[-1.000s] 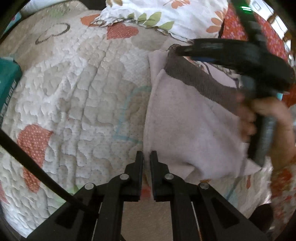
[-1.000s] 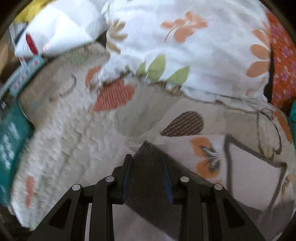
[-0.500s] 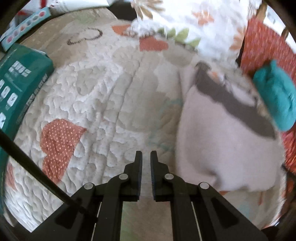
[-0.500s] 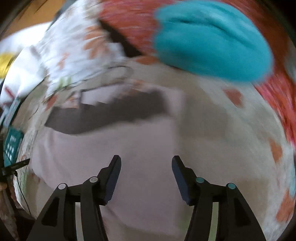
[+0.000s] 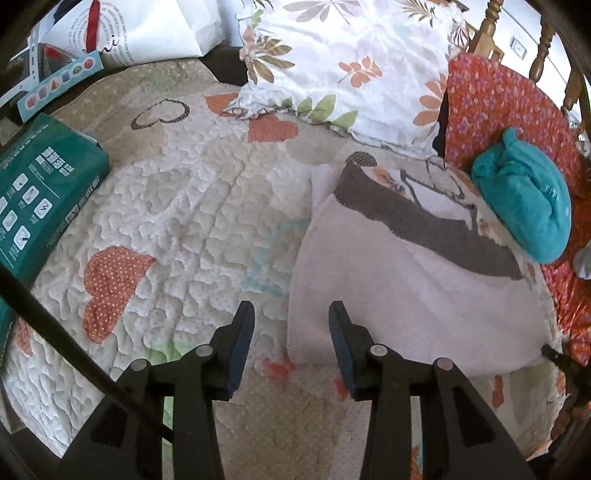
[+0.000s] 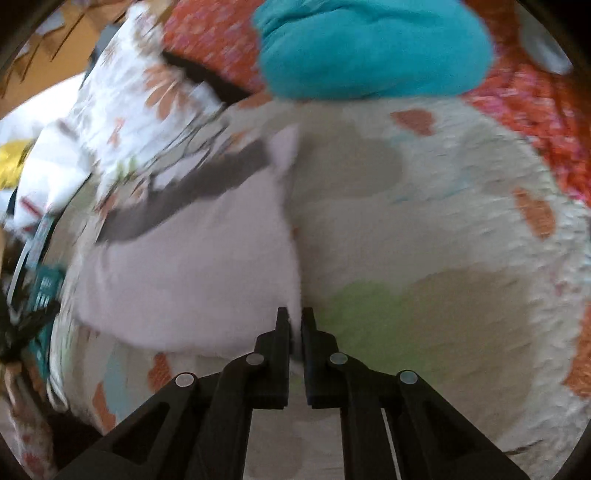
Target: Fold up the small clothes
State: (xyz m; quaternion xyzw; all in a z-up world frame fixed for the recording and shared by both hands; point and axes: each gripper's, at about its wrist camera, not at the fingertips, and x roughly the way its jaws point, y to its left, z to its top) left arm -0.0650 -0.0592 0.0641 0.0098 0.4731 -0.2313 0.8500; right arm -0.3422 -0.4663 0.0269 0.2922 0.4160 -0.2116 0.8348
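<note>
A pale pink garment (image 5: 399,302) with a dark grey waistband (image 5: 424,225) lies flat on the quilted bed cover (image 5: 192,206). In the left wrist view, my left gripper (image 5: 291,312) hovers at the garment's near left corner. Its jaws are opening, and the corner lies between them with the pads clear of it. In the blurred right wrist view, my right gripper (image 6: 295,315) is shut on the right-hand edge of that garment (image 6: 192,266), with a sliver of cloth showing between the fingers. A folded teal garment (image 5: 524,206) (image 6: 369,48) rests beyond the waistband.
A floral pillow (image 5: 351,62) and a red flowered cushion (image 5: 495,107) bound the far side. A green box (image 5: 40,192) sits at the left, with a white bag (image 5: 147,29) behind it. A black cable (image 5: 55,332) crosses the lower left.
The right gripper let go of the grey waistband, swung across to the garment's right edge and shut there. The left jaws went from shut to open and drew back a little.
</note>
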